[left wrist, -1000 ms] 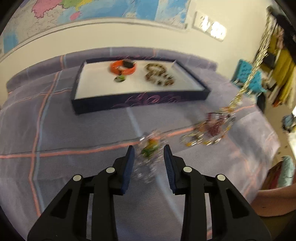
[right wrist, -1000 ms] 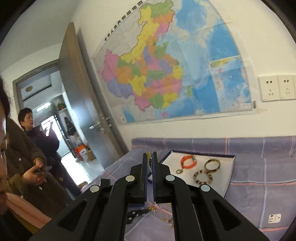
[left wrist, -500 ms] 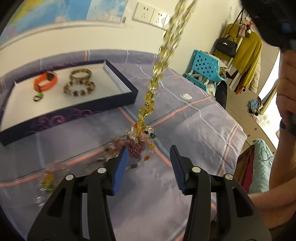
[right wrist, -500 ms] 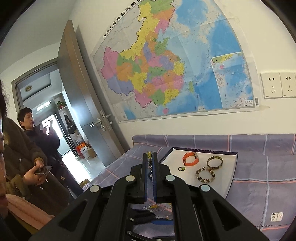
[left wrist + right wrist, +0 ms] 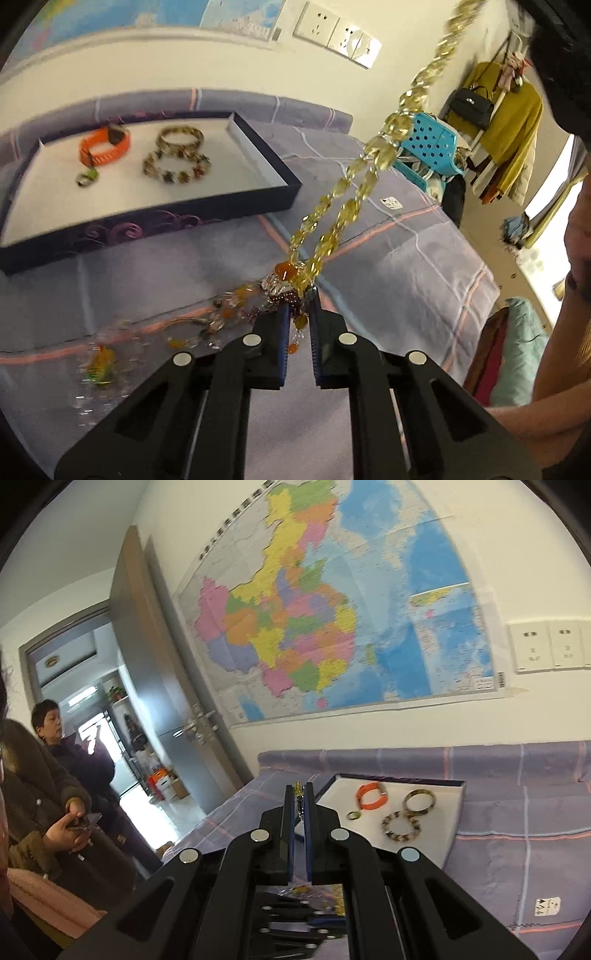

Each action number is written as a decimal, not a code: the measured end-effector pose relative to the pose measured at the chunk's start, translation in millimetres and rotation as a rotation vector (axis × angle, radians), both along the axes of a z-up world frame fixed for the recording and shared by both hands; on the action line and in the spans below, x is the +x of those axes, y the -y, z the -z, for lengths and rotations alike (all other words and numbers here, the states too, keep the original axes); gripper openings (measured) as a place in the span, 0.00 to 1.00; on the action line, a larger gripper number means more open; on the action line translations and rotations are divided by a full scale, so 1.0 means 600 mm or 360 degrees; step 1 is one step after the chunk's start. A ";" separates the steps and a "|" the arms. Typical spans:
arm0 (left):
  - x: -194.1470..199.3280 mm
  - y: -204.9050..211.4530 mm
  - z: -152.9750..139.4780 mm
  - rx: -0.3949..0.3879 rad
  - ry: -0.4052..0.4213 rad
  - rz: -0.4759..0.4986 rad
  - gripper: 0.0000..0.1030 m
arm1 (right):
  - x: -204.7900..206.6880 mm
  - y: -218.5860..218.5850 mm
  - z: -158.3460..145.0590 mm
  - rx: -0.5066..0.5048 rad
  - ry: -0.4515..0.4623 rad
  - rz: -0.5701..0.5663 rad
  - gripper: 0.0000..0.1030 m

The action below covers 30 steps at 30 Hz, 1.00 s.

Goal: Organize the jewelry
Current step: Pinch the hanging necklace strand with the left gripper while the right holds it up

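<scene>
**Two-gripper separation of a tangled necklace above the bedspread.**
The right gripper, jaws nearly closed on the chain's top, suspends the yellow bead necklace; the left gripper, jaws narrowed around the beaded cluster at its lower end, grips where strands tangle. Best practice: hold the cluster firmly, lift slowly, then carry the freed necklace to the tray.

no legible text anywhere
</scene>
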<state>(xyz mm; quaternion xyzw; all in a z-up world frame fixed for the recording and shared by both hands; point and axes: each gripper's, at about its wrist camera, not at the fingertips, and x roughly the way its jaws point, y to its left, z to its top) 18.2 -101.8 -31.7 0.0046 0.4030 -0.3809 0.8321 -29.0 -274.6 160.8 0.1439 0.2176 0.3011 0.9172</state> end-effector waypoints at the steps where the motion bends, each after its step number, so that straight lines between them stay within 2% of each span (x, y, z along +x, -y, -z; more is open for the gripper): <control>1: -0.002 -0.004 -0.001 0.0011 0.0006 0.0001 0.10 | 0.001 0.011 0.001 0.0011 -0.0006 0.0038 0.03; 7: -0.009 -0.044 -0.010 0.0072 0.0068 -0.0078 0.11 | 0.003 0.049 0.016 0.0062 -0.0038 0.0127 0.03; 13: 0.001 -0.070 -0.021 0.0054 0.0075 -0.0182 0.14 | 0.015 0.041 0.037 0.0011 -0.0119 0.0097 0.03; 15: -0.007 -0.059 -0.023 0.0055 0.0090 -0.0133 0.15 | 0.018 0.039 0.045 0.0007 -0.0139 0.0085 0.03; 19: -0.029 -0.017 -0.017 0.0088 0.0130 0.0016 0.31 | 0.019 0.034 0.053 0.0004 -0.0163 0.0071 0.03; 24: -0.046 0.042 -0.007 0.0106 0.0148 0.0167 0.32 | 0.017 0.028 0.052 0.0005 -0.0167 0.0045 0.03; 27: -0.035 0.064 0.004 0.0109 0.0106 0.0174 0.32 | 0.015 0.022 0.046 0.0004 -0.0155 0.0025 0.03; 30: -0.014 0.077 0.012 0.0137 0.0078 0.0116 0.32 | 0.010 0.017 0.035 0.0010 -0.0130 0.0007 0.03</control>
